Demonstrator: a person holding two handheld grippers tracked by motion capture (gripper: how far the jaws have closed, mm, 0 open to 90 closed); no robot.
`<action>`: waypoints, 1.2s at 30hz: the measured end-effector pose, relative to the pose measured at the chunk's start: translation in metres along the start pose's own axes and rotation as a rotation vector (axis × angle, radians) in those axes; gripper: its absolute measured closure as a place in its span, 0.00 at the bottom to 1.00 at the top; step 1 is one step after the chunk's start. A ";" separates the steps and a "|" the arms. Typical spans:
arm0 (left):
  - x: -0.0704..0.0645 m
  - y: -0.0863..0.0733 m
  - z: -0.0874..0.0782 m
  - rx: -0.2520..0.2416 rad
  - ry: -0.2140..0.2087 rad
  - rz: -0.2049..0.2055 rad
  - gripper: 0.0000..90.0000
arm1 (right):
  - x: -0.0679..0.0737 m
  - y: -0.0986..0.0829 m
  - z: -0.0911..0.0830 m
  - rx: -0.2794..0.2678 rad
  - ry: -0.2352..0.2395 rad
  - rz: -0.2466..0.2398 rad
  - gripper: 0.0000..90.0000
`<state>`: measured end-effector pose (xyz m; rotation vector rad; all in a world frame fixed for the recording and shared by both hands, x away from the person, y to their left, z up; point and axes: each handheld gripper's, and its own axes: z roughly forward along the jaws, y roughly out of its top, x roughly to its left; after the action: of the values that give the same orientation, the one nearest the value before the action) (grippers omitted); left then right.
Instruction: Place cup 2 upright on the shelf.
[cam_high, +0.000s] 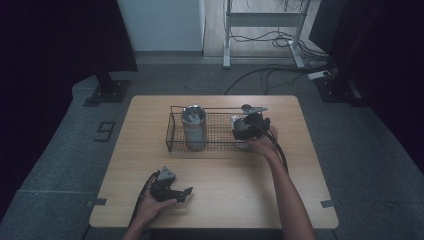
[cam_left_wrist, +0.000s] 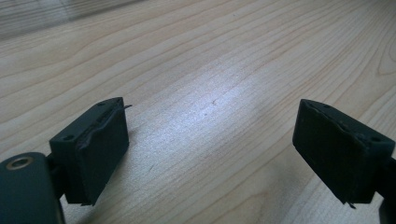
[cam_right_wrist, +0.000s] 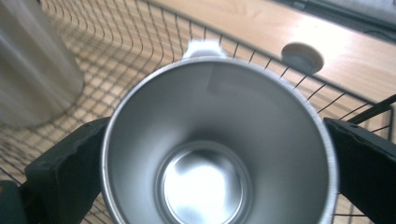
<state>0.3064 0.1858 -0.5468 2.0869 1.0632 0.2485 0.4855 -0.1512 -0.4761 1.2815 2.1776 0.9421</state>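
Dim light falls over a pale wooden worktop (cam_high: 220, 200) set on grey floor, with dark curtains at both sides. Two claws are at work and two metal vessels sit in one wire basket (cam_high: 172, 131) toward the far edge. The left claw (cam_high: 184, 194) rests near the near edge, toward the left corner, its jaws spread wide over bare wood with nothing between them. The right claw (cam_high: 240, 131) reaches into the right end of the basket, and its jaws sit against opposite sides of a steel cup (cam_right_wrist: 219, 149), pinching it just below the rim. That cup is shiny, round and empty, narrowing down to a bright flat bottom, with a small tab on its far rim. It stands upright, long axis vertical, mouth up. The taller steel canister (cam_high: 193, 127) stands upright too, left of the basket's middle, well apart from the cup.
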 end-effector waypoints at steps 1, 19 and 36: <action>0.000 0.000 0.000 -0.001 0.000 -0.001 0.12 | 0.000 0.001 -0.001 -0.012 0.002 0.008 0.00; 0.001 -0.001 -0.001 -0.002 0.002 -0.003 0.12 | -0.003 0.008 -0.051 -0.241 0.058 0.060 0.03; 0.001 -0.001 -0.001 -0.001 0.005 -0.007 0.12 | -0.002 -0.034 -0.096 -0.309 0.126 0.052 0.12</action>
<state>0.3059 0.1879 -0.5467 2.0824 1.0724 0.2509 0.4030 -0.1964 -0.4368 1.1602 1.9962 1.3525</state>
